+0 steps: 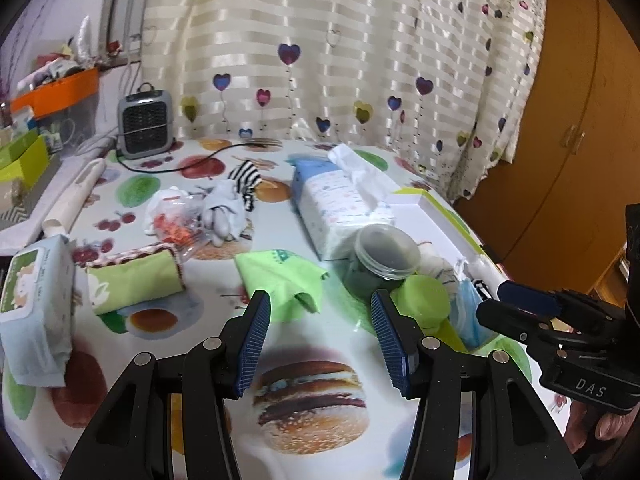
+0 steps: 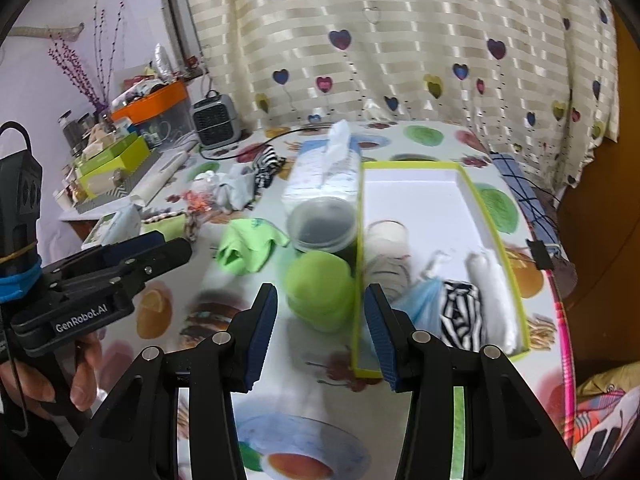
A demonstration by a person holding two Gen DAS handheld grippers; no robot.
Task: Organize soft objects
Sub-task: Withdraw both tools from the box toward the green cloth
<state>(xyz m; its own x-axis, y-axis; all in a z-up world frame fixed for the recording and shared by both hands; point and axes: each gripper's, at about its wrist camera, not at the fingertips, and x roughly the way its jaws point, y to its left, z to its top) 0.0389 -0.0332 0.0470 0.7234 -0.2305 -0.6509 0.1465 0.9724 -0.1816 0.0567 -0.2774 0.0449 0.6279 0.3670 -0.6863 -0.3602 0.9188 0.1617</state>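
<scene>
Right wrist view shows one shallow box [image 2: 476,188] with a lime-green rim on the fruit-print table [image 2: 424,136], and four soft things lie at its near end: one grey-and-white striped roll [image 2: 390,272], one pale blue face mask [image 2: 420,300], one black-and-white striped cloth [image 2: 460,312] and one white fluffy piece [image 2: 490,280]. Just outside the box's left wall stand one clear jar [image 2: 322,224] and one lime-green lid [image 2: 320,288], with one tissue pack [image 2: 328,168] behind them. Further left, one crumpled green cloth [image 2: 244,246] lies loose on the table. Left wrist view adds one rolled green towel [image 1: 134,280], one wet-wipe pack [image 1: 36,308], one second black-and-white striped cloth [image 1: 246,180] and one small grey heater [image 1: 145,124] at the far edge. Both grippers hover above the table with fingers spread and nothing between them: the right gripper [image 2: 320,320] near the green lid, the left gripper [image 1: 320,328] near the green cloth.
</scene>
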